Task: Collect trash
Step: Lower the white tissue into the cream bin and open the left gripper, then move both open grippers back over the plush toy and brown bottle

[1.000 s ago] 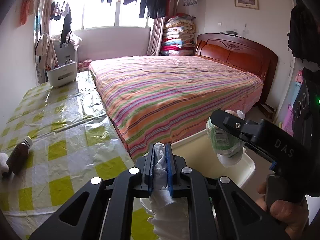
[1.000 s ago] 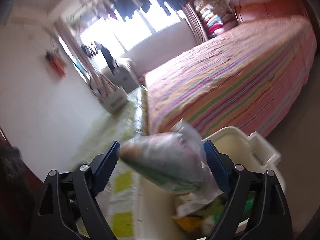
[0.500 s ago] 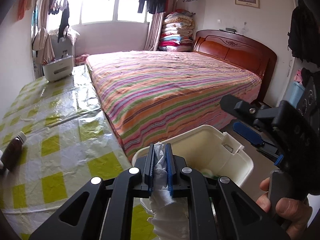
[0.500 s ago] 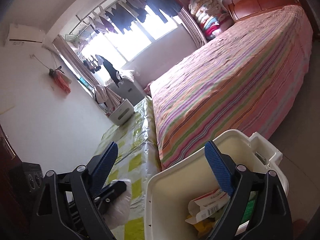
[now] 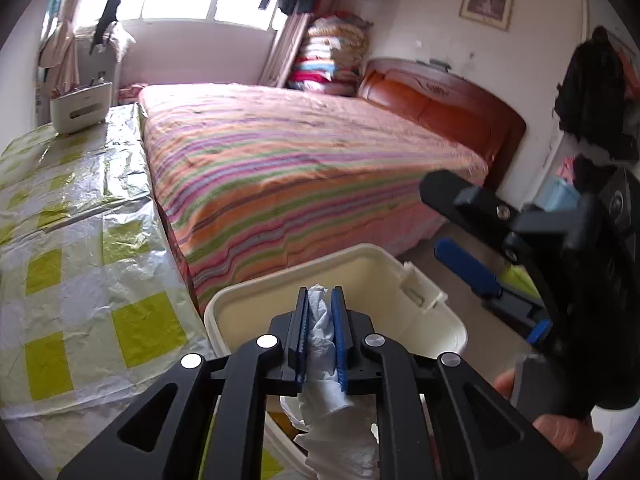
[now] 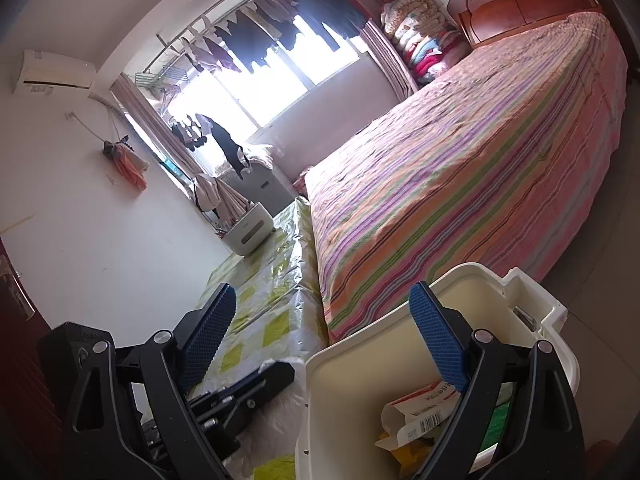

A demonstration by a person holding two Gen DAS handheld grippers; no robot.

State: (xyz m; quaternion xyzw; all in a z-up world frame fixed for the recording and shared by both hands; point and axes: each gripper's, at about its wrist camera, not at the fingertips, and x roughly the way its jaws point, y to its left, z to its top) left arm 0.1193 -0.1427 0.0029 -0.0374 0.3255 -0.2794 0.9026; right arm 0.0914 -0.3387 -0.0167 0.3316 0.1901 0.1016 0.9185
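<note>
left wrist view, left hand-held gripper (image 5: 320, 334) clamped on white tissue (image 5: 322, 344) over bin (image 5: 436, 332), right hand-held gripper (image 6: 324, 338) spread apart

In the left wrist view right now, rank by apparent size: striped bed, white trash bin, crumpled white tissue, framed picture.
1. Striped bed, by far the largest.
2. White trash bin.
3. Crumpled white tissue clamped in the left gripper; nearness to the camera inflates it.
4. Framed picture, smallest, far off on the wall.
</note>
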